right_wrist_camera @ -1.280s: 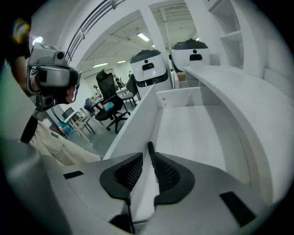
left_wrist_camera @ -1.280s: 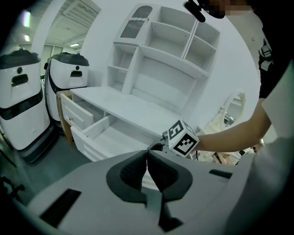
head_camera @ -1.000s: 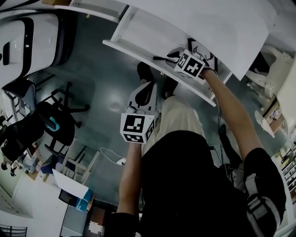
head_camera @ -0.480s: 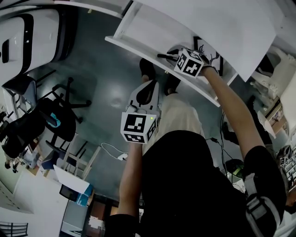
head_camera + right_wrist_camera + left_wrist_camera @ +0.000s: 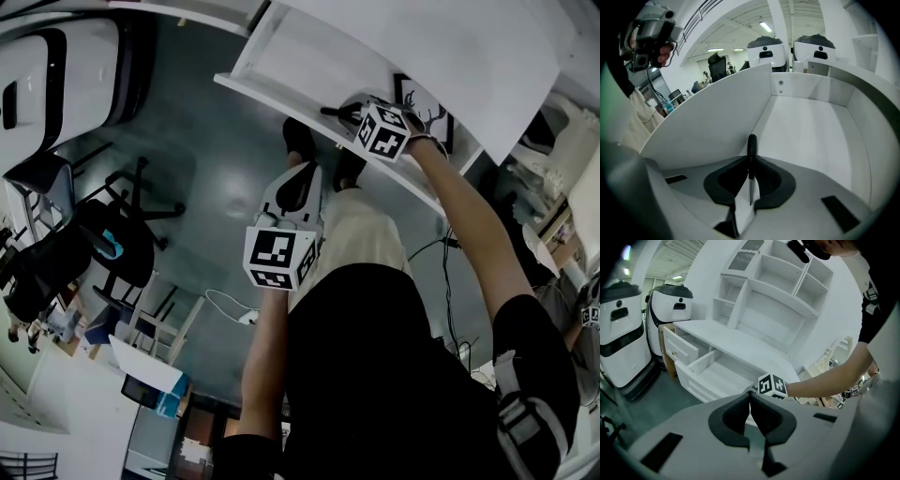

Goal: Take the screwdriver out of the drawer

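Your right gripper (image 5: pixel 750 161) reaches down into the open white drawer (image 5: pixel 811 126), and its jaws are closed narrowly on the screwdriver (image 5: pixel 751 145). The thin metal shaft runs back between the two pads toward the camera. The black handle sticks out just past the jaw tips, pointing along the drawer's left wall toward its far end. You cannot tell from these views whether the handle rests on the drawer floor or is clear of it. Your left gripper (image 5: pixel 750 399) hangs well apart from the drawer, out in front of it above the floor, its jaws pressed together with nothing between them.
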The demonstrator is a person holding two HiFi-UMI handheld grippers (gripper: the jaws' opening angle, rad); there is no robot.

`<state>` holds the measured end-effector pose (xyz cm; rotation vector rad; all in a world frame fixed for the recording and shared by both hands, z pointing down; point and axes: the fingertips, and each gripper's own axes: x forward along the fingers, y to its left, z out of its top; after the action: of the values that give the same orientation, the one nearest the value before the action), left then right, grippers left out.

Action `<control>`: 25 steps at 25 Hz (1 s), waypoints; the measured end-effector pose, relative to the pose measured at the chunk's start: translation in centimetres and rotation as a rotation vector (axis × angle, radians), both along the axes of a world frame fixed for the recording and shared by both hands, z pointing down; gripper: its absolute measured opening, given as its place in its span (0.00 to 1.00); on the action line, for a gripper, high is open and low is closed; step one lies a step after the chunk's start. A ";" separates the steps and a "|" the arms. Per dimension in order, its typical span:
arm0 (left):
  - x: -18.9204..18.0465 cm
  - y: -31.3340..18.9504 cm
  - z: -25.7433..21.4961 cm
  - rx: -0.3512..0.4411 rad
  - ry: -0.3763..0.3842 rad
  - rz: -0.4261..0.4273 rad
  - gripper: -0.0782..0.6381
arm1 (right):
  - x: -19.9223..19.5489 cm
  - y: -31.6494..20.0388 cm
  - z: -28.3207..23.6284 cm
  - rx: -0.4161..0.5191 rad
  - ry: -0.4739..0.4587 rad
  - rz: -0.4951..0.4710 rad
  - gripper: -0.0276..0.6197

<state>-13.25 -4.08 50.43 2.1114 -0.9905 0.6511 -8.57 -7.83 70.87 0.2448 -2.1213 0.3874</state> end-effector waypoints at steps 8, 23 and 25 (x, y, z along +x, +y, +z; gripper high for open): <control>0.2 0.3 -1.8 0.028 0.008 0.016 0.15 | 0.5 0.0 -0.6 -0.011 -0.015 0.055 0.13; 1.2 4.1 -6.1 0.112 0.040 0.064 0.15 | 4.5 1.1 -8.7 0.098 -0.059 0.244 0.13; 1.3 4.6 -6.6 0.127 0.048 0.070 0.15 | 5.1 1.7 -10.2 0.113 -0.070 0.286 0.13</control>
<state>-11.92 0.51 43.85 2.2706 -0.9569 0.5820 -3.44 -6.10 60.65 0.6122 -2.1844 0.4470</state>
